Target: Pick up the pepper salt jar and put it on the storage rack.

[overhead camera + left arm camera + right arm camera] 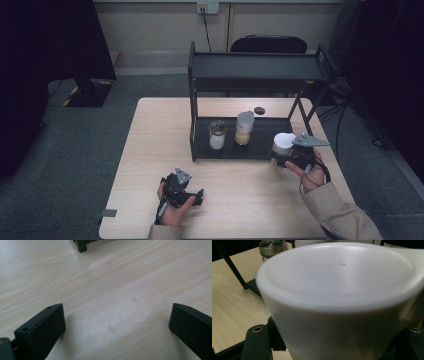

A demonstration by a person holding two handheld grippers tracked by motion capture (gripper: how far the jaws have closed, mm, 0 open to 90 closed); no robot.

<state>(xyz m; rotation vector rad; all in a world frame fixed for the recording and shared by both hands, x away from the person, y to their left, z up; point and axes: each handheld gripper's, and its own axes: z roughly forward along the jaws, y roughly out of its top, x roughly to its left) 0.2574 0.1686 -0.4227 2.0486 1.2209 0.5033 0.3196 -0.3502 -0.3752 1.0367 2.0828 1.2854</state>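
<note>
My right gripper [281, 159] is shut on a jar with a white lid [284, 142] at the right end of the black rack's lower shelf [230, 152]. In the right gripper view the white lid [337, 272] looms close, and a black finger [258, 342] shows at its lower left. On the same shelf stand a glass jar with white contents [217, 135] and a taller jar with yellowish contents [244, 128]. My left gripper [196, 196] rests low over the table's near side, open, with bare wood between its jaws [117, 327].
The rack's upper shelf [260, 67] overhangs the jars. A small dark round object [259, 110] lies on the table behind the rack. A rack leg [81, 245] stands ahead of the left gripper. A dark chair [268, 44] stands beyond the table.
</note>
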